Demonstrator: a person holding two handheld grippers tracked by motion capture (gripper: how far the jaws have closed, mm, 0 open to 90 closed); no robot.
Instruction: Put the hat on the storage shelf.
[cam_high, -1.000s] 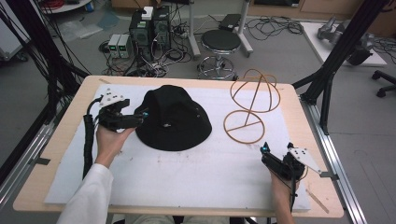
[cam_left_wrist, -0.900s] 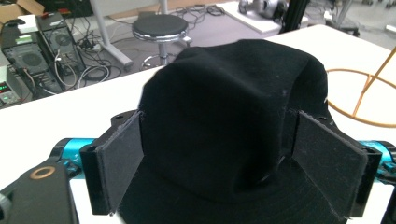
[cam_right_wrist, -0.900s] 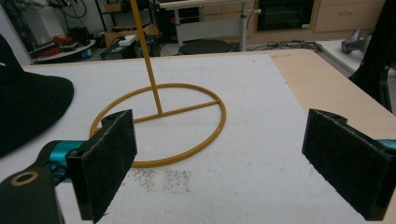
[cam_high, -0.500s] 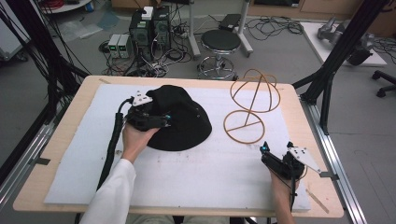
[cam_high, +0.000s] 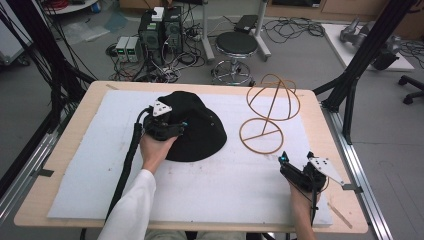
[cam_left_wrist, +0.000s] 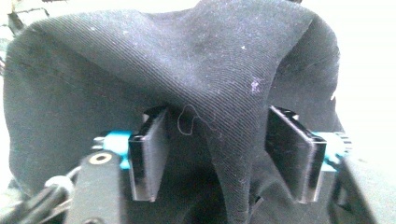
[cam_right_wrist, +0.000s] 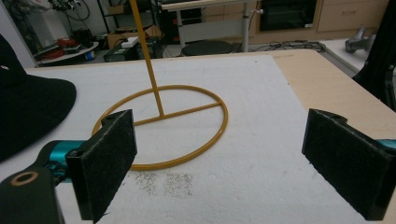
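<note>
I have the left gripper (cam_high: 181, 126) open wide astride a raised fold of the black hat (cam_high: 205, 132) at table centre-left, right gripper (cam_high: 295, 162) wide at 4 o'clock; risk: fabric slips on closing.

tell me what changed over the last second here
The left gripper moved rightward from the black hat's left edge onto its crown; its open jaws now straddle a raised fold of fabric. The right gripper, hat and yellow wire stand stayed put.
</note>
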